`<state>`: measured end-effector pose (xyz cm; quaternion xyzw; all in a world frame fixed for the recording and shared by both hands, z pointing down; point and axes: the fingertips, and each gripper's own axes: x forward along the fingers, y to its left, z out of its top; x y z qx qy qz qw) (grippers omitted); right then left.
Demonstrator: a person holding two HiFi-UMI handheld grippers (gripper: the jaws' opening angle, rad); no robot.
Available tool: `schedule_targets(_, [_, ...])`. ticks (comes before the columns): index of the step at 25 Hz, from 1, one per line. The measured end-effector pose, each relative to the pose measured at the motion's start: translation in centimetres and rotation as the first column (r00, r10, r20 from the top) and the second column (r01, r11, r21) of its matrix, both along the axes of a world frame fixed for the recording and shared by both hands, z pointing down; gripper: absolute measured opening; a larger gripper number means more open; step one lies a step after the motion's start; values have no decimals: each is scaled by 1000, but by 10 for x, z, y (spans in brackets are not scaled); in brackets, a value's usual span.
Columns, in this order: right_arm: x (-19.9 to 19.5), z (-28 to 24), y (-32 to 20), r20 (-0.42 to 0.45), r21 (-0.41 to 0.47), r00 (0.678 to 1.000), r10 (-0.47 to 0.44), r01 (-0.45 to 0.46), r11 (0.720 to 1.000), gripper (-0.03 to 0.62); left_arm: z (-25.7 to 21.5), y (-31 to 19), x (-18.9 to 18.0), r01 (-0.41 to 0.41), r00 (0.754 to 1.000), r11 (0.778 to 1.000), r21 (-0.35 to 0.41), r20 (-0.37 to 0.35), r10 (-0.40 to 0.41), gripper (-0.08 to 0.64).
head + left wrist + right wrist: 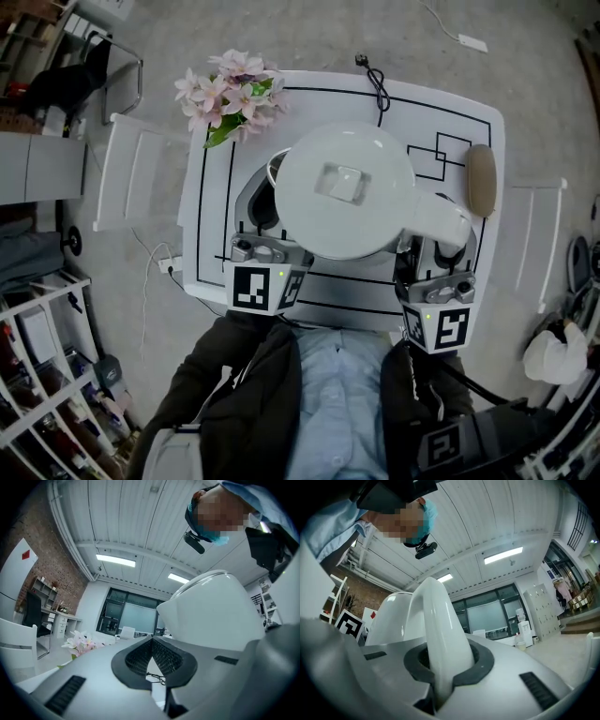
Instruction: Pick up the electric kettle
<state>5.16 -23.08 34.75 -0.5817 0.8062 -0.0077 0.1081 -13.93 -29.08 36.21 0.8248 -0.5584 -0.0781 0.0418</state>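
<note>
Nearest me, my right gripper [440, 670] clamps the handle [438, 625] of the white electric kettle [344, 187], my left gripper [152, 641] sits pinched closed on nothing beside its body, and the kettle, lid shut over its contents, hangs above the table [473, 122], flowers [230, 94] far left.

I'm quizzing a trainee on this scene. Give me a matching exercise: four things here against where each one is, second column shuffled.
Things:
1 pink flowers
2 kettle handle
3 black cable
4 beige oval object

Places:
A between the right gripper's jaws
B near the table's right edge
C at the table's far edge
D at the table's far left corner

Pairs: 1-D, 2-A, 3-C, 4-B
</note>
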Motion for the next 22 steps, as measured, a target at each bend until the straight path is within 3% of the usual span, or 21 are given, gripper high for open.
schedule_targets(10, [-5,-57,28,-1,67,999,-55,55,996,38,-63,39,-8,52,999,994,93,-9,-52,5])
schedule_targets(22, [-4,-85,44,-12,98,996,-93,94,991,38,-95,65,-9,93,996,986,139,-10,-93,5])
